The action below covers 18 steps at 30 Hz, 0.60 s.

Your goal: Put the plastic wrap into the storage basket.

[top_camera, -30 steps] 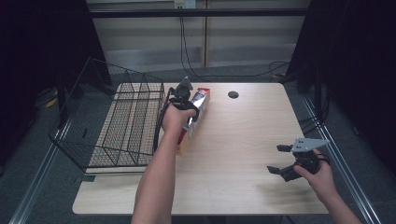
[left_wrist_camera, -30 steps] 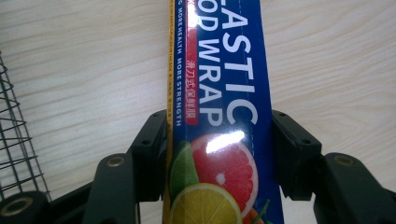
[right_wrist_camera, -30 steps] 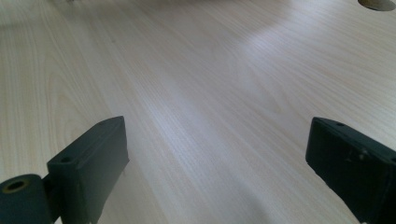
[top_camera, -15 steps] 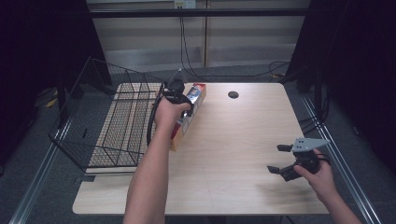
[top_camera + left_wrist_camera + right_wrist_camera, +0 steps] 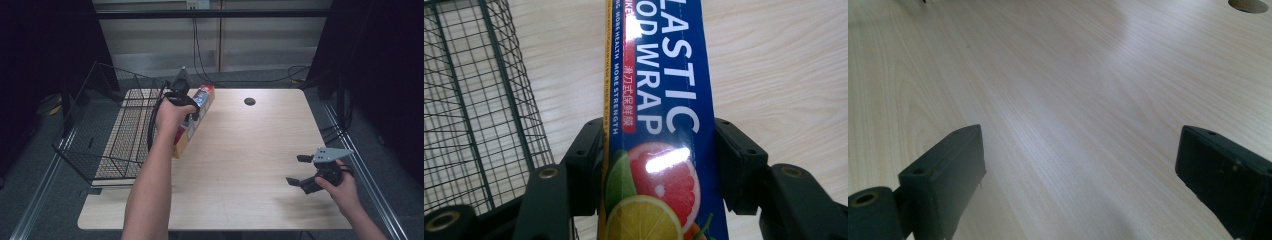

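left hand-held gripper (image 5: 659, 165) i run clamps the plastic wrap box (image 5: 659, 100) between its jaws beside the wire basket (image 5: 100, 135); right hand-held gripper (image 5: 302, 172) gapes over the desk (image 5: 250, 150).

Table layout: basket at the left, box beside it, right gripper at the near right.

A wire basket (image 5: 107, 131) is set on the left part of the table (image 5: 250, 165), its left side overhanging the table's left edge. Just to its right, a plastic wrap box (image 5: 192, 122) is held lengthwise between the jaws of the left gripper (image 5: 181, 95), running from the far side toward the near side; whether its near end touches the table cannot be told. A cable hole (image 5: 249, 101) is seen behind the middle of the table, right of the box. The right gripper (image 5: 307, 172) is positioned over the near right corner, well apart from the box, with bare tabletop before its jaws.
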Each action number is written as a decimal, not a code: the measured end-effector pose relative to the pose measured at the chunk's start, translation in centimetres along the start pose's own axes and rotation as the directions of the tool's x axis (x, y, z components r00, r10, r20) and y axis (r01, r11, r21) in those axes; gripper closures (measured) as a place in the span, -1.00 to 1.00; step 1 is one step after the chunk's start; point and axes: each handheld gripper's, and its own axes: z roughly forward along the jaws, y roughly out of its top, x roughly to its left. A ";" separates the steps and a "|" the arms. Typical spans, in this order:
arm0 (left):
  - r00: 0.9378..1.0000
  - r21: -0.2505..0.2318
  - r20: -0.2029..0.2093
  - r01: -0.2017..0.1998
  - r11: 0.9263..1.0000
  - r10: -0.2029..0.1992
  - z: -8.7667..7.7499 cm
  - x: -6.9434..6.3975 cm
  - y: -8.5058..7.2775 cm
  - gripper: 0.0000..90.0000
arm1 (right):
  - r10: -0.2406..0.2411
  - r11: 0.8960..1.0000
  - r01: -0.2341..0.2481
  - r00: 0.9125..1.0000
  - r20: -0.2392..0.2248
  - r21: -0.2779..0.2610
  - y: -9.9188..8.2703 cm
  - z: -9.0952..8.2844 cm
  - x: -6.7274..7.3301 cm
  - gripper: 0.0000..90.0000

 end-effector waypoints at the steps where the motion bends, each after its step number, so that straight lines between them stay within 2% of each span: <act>1: 1.000 0.002 -0.002 0.001 1.000 -0.001 -0.3 0.1 0.0 0.00 | 0.000 1.000 0.000 1.000 0.000 0.000 0.0 0.0 0.0 -0.88; 18: 1.000 -0.004 -0.019 0.022 1.000 -0.022 -3.8 1.6 -0.1 0.01 | 0.000 1.000 0.000 1.000 0.003 -0.003 0.1 -0.1 0.0 -0.88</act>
